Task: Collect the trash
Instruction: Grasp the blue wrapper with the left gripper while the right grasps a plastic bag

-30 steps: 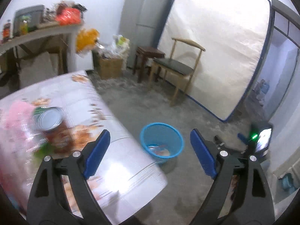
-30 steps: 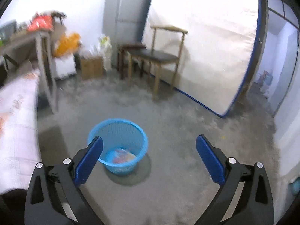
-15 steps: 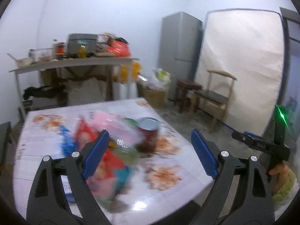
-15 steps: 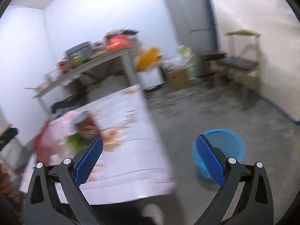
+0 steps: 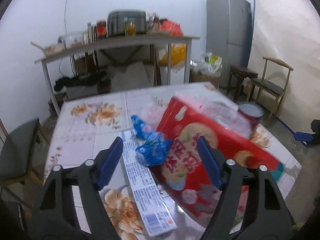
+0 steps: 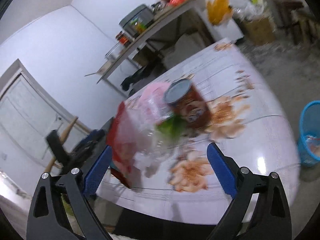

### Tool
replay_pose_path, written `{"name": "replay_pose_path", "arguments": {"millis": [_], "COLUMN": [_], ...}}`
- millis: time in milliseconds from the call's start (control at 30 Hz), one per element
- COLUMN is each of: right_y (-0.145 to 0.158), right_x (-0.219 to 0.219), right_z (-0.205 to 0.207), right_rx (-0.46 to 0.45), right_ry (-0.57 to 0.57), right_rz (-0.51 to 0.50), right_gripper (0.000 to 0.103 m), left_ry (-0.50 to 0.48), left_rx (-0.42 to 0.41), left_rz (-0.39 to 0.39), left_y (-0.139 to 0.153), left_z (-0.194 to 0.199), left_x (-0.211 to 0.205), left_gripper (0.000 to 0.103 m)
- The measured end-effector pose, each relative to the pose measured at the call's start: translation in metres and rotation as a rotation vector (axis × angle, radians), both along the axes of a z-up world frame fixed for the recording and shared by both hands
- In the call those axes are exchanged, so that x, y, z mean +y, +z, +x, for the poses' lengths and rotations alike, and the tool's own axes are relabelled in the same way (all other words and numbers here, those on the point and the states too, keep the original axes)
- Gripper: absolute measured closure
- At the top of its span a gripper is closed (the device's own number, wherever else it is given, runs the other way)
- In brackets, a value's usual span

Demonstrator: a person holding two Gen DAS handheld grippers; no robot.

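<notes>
Trash lies on the flowered table. A crumpled blue wrapper rests on a long white printed box, against a big red printed bag. A brown can stands behind the bag, next to clear and pink plastic. My left gripper is open and empty, its fingers to either side of the blue wrapper, just above it. My right gripper is open and empty over the table's near edge, facing the can, the red bag and something green. The blue bin stands on the floor at right.
A shelf table loaded with jars and a cooker stands at the back wall. A grey fridge, a mattress, a wooden chair and a stool are at the right. A dark chair is left of the table.
Both grippers have swung from the blue bin on the floor back to the table. The left one has come in close over the blue wrapper. Both stayed open.
</notes>
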State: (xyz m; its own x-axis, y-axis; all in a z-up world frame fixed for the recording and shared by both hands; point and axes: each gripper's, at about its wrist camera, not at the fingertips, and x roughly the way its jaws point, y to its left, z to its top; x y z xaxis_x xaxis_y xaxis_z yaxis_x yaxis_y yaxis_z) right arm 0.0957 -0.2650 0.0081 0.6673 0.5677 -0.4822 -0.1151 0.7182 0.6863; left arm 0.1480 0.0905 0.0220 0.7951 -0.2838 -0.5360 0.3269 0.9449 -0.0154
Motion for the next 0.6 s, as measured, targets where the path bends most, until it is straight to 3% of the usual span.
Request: {"name": "replay_pose_path", "arguments": {"millis": [167, 467, 600], "right_y": [-0.007, -0.055, -0.068], "right_x": [0.017, 0.016, 0.019], "right_z": [0.039, 0.081, 0.087], "right_rx": [0.046, 0.242, 0.274], "right_ry": [0.053, -0.020, -0.057], "right_rz": [0.129, 0.397, 0.428], "right_gripper": [0.013, 0.028, 0.030], "left_ry": [0.015, -0.020, -0.041], "left_rx": [0.082, 0.139, 0.156], "left_rz": [-0.026, -0.014, -0.027], "left_y": [-0.019, -0.041, -0.047], "left_z": [0.031, 0.048, 0.051], "left_x": [0.009, 0.011, 0.013], "left_gripper": [0.042, 0.052, 0.054]}}
